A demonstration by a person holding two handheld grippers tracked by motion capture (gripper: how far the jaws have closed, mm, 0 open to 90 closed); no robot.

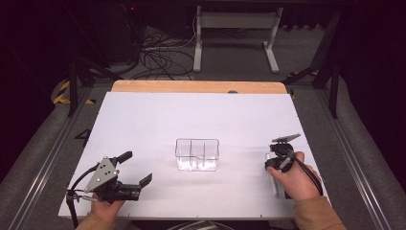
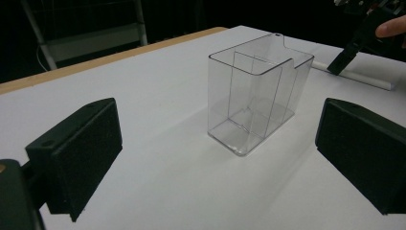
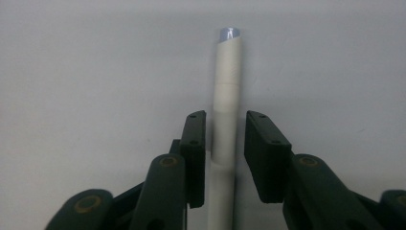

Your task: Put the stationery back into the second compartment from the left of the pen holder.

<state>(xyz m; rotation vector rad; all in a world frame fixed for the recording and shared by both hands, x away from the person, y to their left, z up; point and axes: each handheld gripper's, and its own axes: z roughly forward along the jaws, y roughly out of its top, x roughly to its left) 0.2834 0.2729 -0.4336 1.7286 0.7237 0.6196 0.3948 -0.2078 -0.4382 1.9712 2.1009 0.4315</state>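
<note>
**Loose pinch on a thin stick could let it roll away**

Near right, the right claw is lowered over a slim white paper-wrapped stick that lies flat on the white surface, running near to far. Its jaws have narrowed to either side of the stick; the left pad looks to be touching, while a sliver of gap shows on the right, so I cannot say it is firmly gripped. The risk, as I judge it: a round, light stick pinched off-centre may roll or slip out, or tilt when raised, since the hold sits toward its near half. Pads pressed down on the surface could also skid over it.

Near left, the left claw rests wide open, holding nothing, aimed toward the middle.

Farther in, at the centre, stands a clear divided container, upright and empty, well apart from the stick. Nothing lies between them. Its narrow compartments and thin walls could catch the stick's end or tip if nudged.
</note>
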